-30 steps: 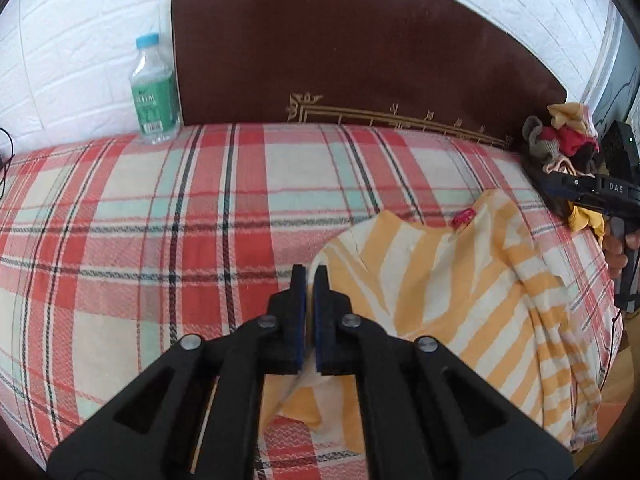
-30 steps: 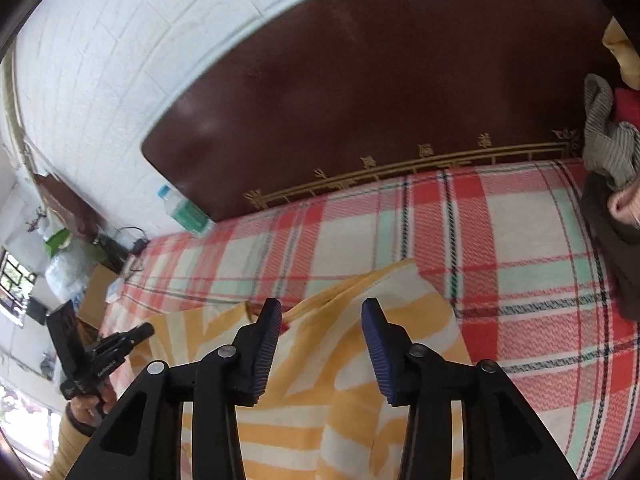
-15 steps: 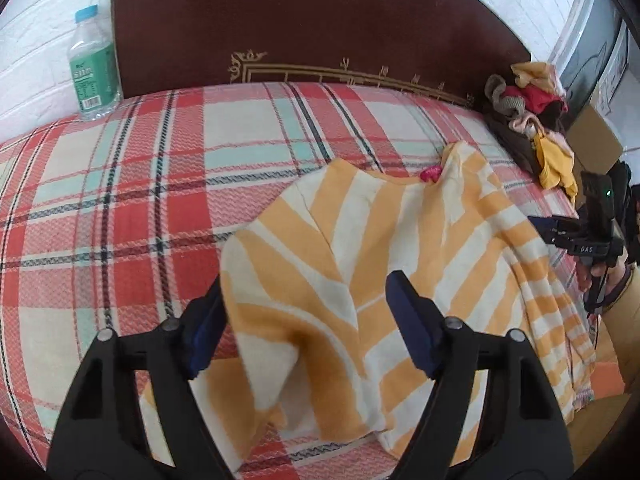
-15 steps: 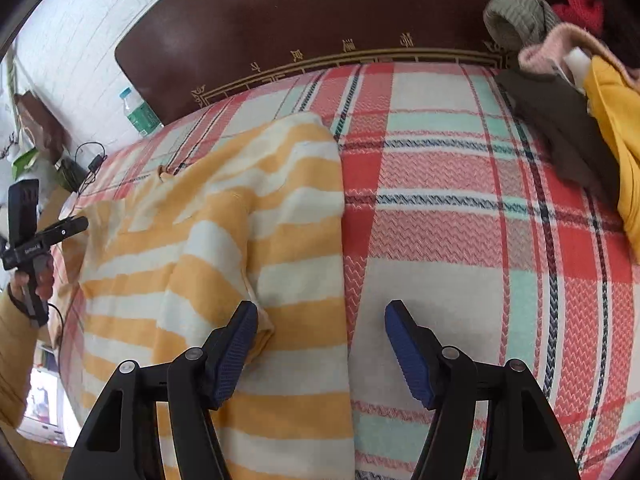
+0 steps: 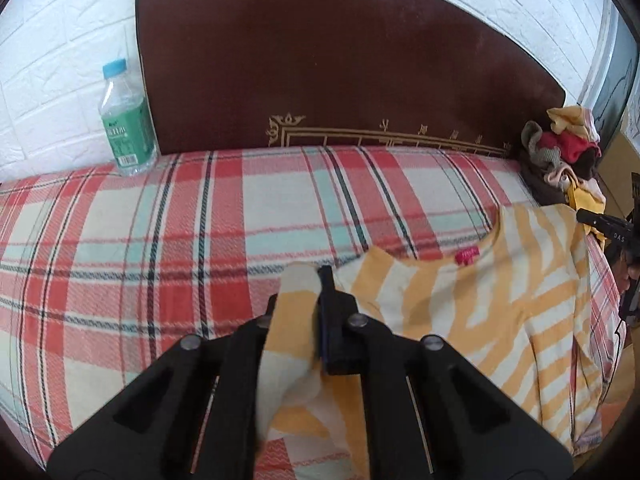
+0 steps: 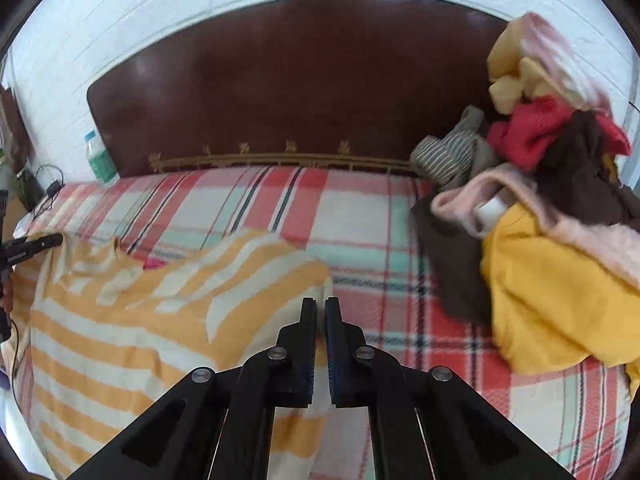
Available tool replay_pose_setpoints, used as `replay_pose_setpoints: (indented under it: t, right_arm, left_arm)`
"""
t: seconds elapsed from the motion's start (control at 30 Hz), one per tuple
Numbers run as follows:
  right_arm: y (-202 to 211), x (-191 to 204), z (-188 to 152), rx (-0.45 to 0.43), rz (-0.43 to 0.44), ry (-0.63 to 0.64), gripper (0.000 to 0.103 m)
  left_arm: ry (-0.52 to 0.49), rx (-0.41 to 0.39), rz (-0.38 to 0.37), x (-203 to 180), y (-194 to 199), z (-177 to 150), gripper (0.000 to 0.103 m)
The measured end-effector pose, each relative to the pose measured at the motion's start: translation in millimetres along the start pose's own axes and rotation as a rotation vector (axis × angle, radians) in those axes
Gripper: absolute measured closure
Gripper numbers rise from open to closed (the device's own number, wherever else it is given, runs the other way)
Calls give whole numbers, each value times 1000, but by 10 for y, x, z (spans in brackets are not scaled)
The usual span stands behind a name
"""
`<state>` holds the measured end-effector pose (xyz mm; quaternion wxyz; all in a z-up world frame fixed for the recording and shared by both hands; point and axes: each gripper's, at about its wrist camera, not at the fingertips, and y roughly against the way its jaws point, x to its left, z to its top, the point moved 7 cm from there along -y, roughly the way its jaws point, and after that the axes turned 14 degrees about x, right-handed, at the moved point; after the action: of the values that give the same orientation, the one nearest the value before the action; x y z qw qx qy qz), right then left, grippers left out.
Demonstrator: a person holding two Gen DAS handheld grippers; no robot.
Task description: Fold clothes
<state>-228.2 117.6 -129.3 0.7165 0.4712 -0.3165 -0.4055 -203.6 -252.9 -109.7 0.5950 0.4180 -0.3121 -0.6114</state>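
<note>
Striped shirt, pinched by left gripper, right gripper

We are in a home bedroom: a bed under a red plaid sheet fills the frame's middle, a dark wooden headboard stands against a white brick wall above, a water bottle at left, and a clothes heap at right.

The left gripper is clamped on cloth, its fingers low and pointing forward; the right gripper is likewise pinched nearly closed on fabric.
</note>
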Motion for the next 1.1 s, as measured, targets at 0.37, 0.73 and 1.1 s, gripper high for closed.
replay_pose_setpoints:
  t: [0.37, 0.73, 1.1]
  right_arm:
    - [138, -259, 176, -37, 14, -21, 49]
    - [-629, 688, 493, 94, 27, 250, 28]
    - [-371, 738, 573, -11, -70, 279, 99]
  left_arm:
    - [-2, -14, -90, 66, -14, 87, 65]
    - [-255, 158, -14, -407, -551, -194, 16]
    - [-322, 121, 127, -693, -489, 93, 93]
